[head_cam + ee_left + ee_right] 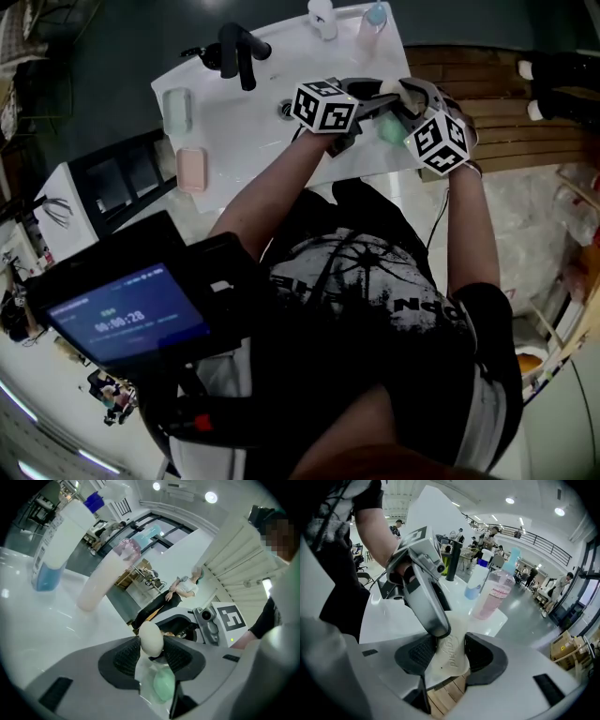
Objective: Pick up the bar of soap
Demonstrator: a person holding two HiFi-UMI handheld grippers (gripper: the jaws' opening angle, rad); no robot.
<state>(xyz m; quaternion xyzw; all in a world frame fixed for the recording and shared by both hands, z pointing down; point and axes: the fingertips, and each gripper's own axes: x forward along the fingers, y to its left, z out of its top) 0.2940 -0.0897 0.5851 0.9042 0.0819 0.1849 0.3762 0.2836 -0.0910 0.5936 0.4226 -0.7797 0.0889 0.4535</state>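
Holding the cream bar of soap over the washbasin's near edge, with left gripper and right gripper each closed partway on opposite ends, calls for even, matched pressure, as soap probably slips.

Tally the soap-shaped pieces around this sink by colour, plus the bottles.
Cream bar: 1
Green pieces: 2, far-left one, one by the cream bar
Pink piece: 1
Bottles: 2
Total: 6
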